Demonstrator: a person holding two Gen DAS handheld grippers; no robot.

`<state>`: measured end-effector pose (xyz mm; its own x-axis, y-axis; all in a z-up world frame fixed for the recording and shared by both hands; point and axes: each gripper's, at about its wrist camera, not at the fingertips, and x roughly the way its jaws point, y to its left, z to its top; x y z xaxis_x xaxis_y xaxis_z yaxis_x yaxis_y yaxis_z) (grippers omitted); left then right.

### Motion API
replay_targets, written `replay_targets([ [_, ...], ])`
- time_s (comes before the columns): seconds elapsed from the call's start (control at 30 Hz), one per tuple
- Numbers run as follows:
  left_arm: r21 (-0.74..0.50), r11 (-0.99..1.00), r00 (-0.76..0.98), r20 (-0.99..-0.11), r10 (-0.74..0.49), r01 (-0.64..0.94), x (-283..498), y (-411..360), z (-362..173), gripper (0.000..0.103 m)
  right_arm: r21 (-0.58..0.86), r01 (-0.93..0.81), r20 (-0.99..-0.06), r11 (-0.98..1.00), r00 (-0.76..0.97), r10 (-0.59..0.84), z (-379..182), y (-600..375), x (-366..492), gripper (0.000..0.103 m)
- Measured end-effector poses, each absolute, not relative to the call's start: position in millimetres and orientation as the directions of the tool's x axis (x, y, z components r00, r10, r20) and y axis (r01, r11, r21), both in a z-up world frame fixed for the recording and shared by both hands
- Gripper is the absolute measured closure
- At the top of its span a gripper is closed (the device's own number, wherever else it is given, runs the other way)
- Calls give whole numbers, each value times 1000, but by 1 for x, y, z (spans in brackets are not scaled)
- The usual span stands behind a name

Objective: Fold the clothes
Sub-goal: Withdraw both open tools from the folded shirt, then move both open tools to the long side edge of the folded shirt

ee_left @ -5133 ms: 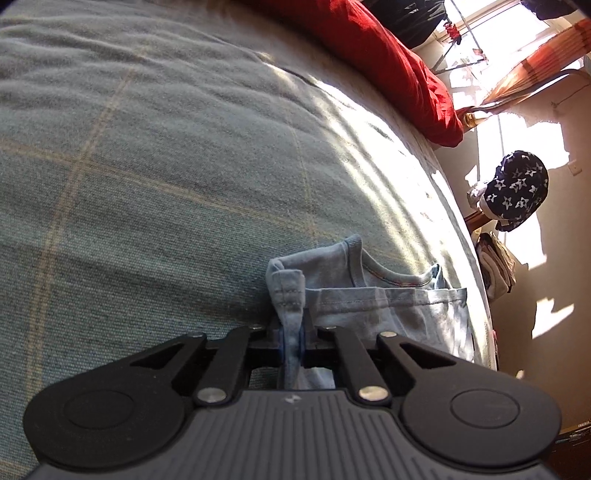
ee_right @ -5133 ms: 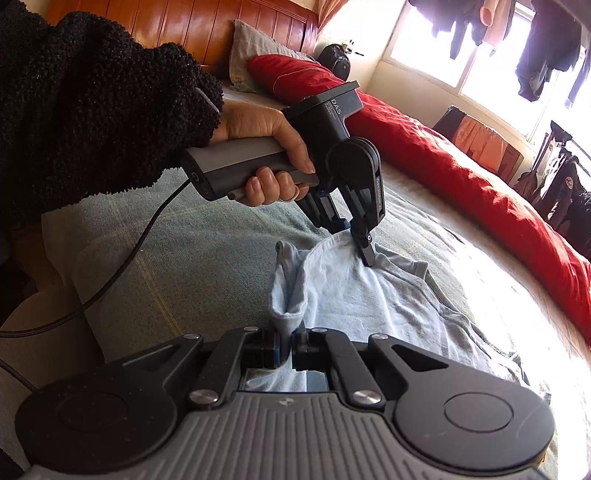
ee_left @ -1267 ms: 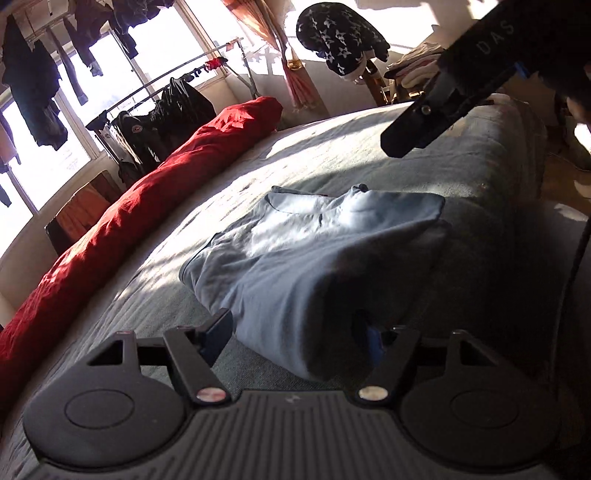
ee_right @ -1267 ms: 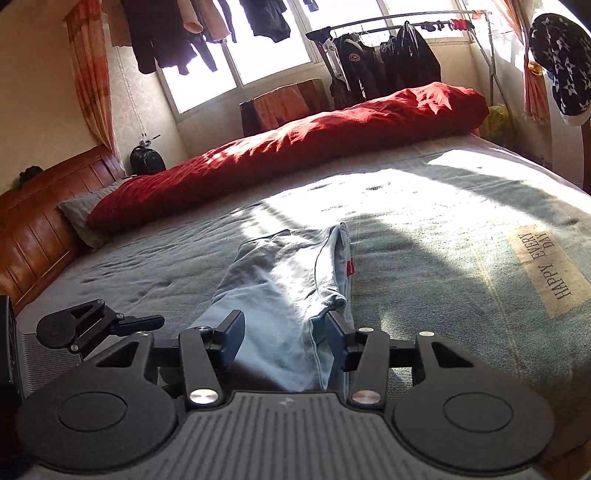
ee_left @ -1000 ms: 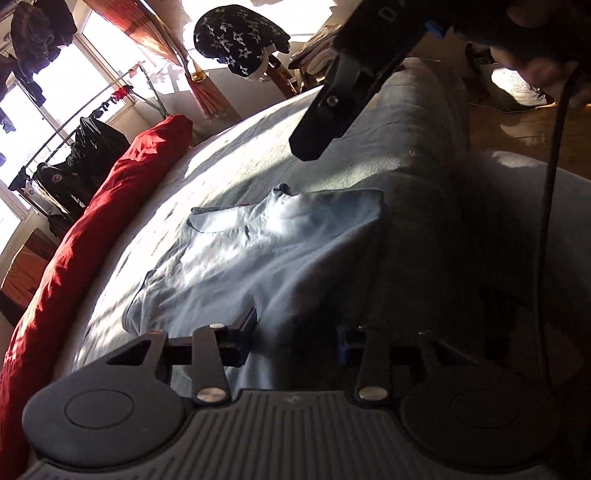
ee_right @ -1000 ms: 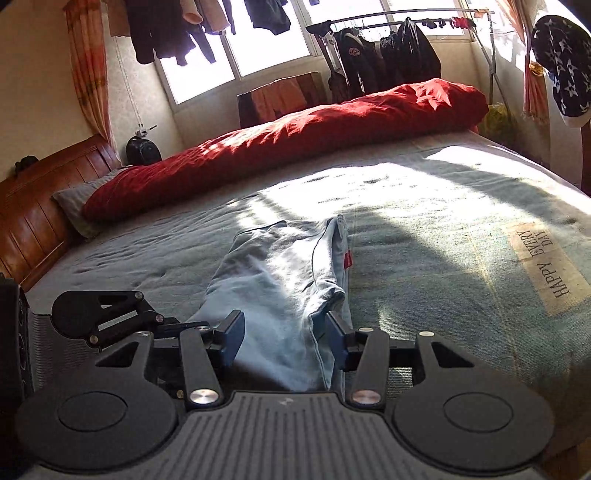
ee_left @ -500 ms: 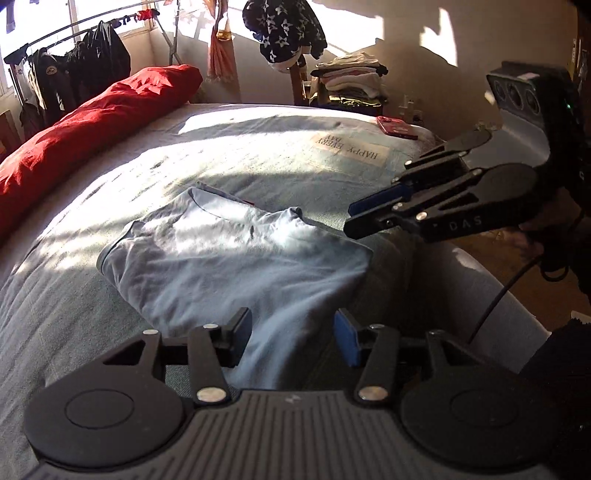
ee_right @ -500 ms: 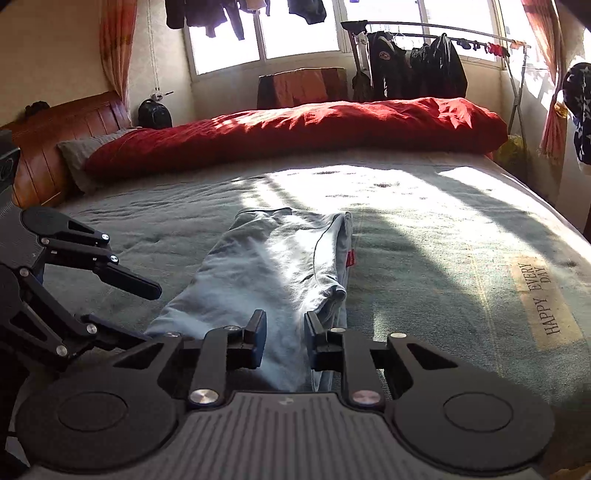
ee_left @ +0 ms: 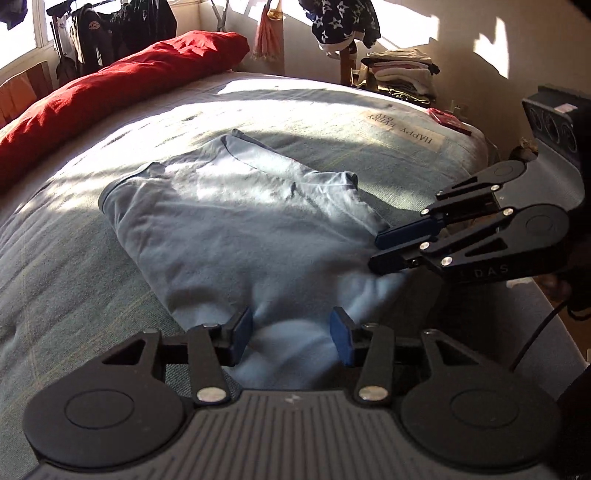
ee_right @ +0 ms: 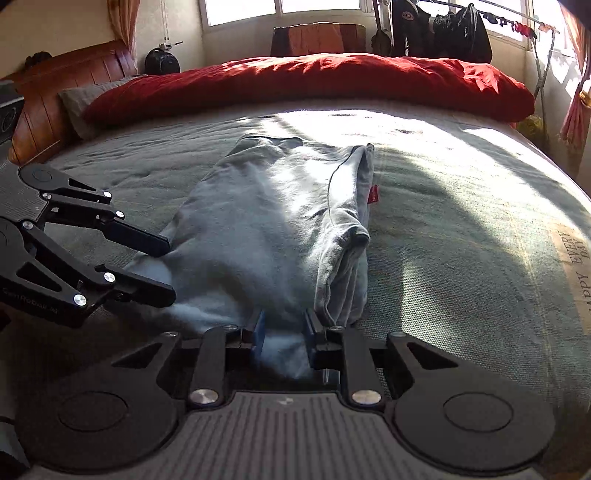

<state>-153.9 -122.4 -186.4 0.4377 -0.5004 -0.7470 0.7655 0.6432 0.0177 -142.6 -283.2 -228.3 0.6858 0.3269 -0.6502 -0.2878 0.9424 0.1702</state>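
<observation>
Left wrist view, left tool [ee_left: 291, 334] spread wide over shirt [ee_left: 236, 229] hem, right tool [ee_left: 378, 249] nearly together

Hard sun from windows [ee_right: 280, 5] at back, glass blown out white. Bright patches on blanket [ee_right: 424, 147] and shirt [ee_left: 229, 184], deep shadow near lens. Sun spots on wall [ee_left: 491, 33]. Strong fisheye bend at edges. Focus fairly sharp, corners dark.
</observation>
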Motion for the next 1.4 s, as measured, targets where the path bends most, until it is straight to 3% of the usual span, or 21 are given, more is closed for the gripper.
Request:
replay_targets([
  [0.07, -2, 648, 426, -753, -502, 761, -150, -122, -180, 57, 223, -269, -645, 937, 680, 349, -227, -292, -144, 80],
  [0.33, -91, 693, 445, -705, -552, 715, -111, -115, -152, 56, 168, -325, -572, 931, 737, 361, -182, -281, -124, 77],
  [0.5, -147, 727, 410, -744, -528, 670, -93, -118, -184, 53, 157, -279, -623, 947, 717, 314, -207, -283, -89, 77],
  [0.57, -163, 734, 413, -737, -535, 659, -86, -114, -185, 53, 178, -251, -633, 952, 711, 306, -223, -292, -88, 87],
  [0.77, -149, 753, 496, -669, -554, 641, -45, -108, -158, 52, 226, -250, -615, 941, 713, 337, -225, -298, -94, 87],
  [0.87, -205, 770, 505, -649, -569, 604, -10, -107, -159, 52, 253, -250, -609, 934, 709, 355, -227, -301, -92, 87],
  [1.13, -189, 838, 534, -694, -483, 512, 49, -113, -188, 53, 310, -253, -596, 916, 699, 395, -230, -310, -90, 87],
  [1.33, -237, 807, 535, -644, -547, 541, 35, -109, -154, 48, 312, -256, -583, 915, 708, 398, -226, -310, -92, 86],
  [1.4, -235, 791, 515, -649, -560, 565, 17, -112, -150, 48, 286, -269, -568, 920, 726, 389, -216, -306, -94, 81],
])
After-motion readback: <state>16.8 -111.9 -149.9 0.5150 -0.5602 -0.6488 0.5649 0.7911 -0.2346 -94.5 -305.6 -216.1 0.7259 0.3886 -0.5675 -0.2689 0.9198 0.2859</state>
